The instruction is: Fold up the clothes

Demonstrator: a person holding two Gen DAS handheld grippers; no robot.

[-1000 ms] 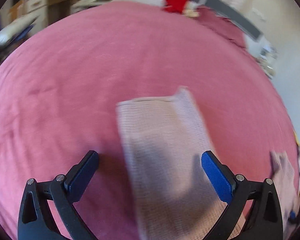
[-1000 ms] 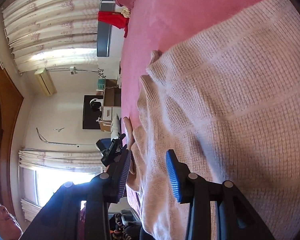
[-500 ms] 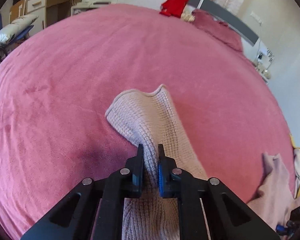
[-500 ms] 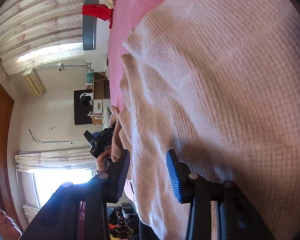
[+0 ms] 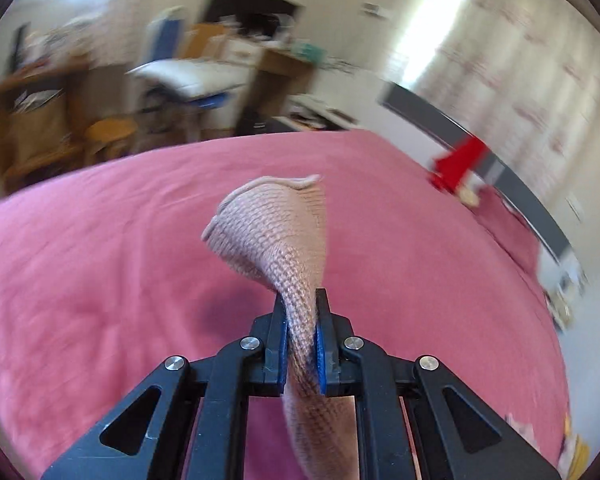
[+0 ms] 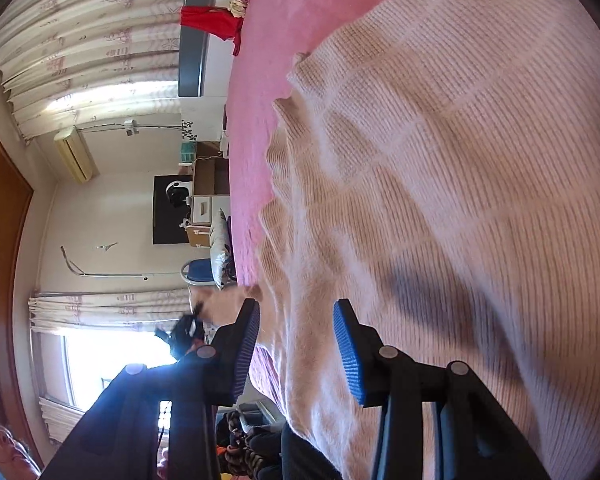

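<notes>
Pink bedspread (image 5: 100, 280) fills frame; left gripper (image 5: 301, 312) centre-bottom pinches pale pink knit sweater's sleeve (image 5: 284, 232). Right gripper (image 6: 296, 344), lower centre, fingers half apart w/ sweater edge between; grip unclear.

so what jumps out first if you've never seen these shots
The left gripper, low in the middle of its view, is shut on a pale pink knit sleeve lifted over the big pink bedspread. In the right wrist view, the right gripper stands open around the knit garment's edge.

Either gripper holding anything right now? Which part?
Left gripper is shut on the pink knit sweater's sleeve, pinched near its cuff end. Right gripper straddles the sweater's edge with jaws open, gripping nothing.
</notes>
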